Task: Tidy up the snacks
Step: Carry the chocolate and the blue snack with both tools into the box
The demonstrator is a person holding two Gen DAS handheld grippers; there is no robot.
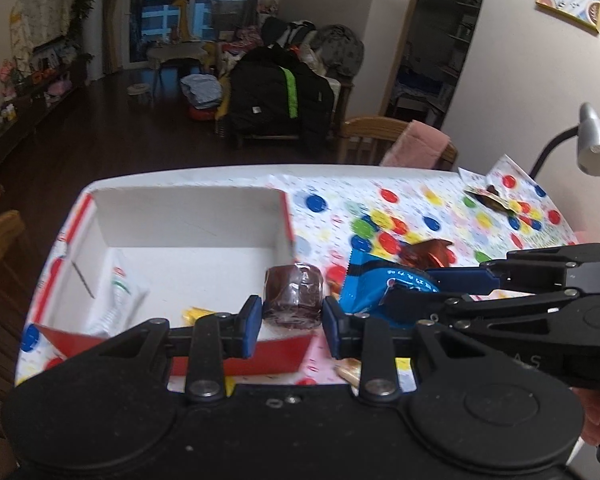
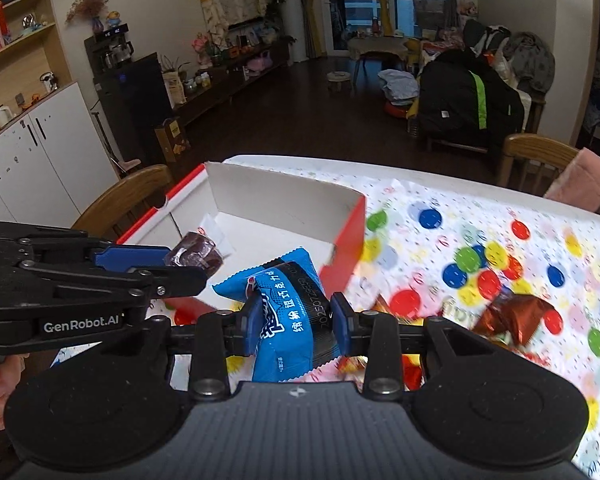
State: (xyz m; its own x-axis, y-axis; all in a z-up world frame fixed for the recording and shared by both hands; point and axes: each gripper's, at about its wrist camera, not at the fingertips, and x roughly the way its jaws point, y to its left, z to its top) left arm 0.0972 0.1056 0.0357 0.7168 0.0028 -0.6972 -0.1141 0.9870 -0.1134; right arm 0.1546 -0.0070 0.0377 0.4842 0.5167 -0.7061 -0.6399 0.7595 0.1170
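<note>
My left gripper is shut on a dark brown wrapped candy roll and holds it over the near right corner of the open red-and-white box. It also shows in the right wrist view. My right gripper is shut on a blue snack packet, held just right of the box; the packet also shows in the left wrist view. Inside the box lie a white sachet and a yellow sweet.
The table has a white cloth with coloured dots. Loose snacks lie on it: a shiny red-brown wrapper and a brown-gold one at the far right. Wooden chairs stand around. A desk lamp stands at the right.
</note>
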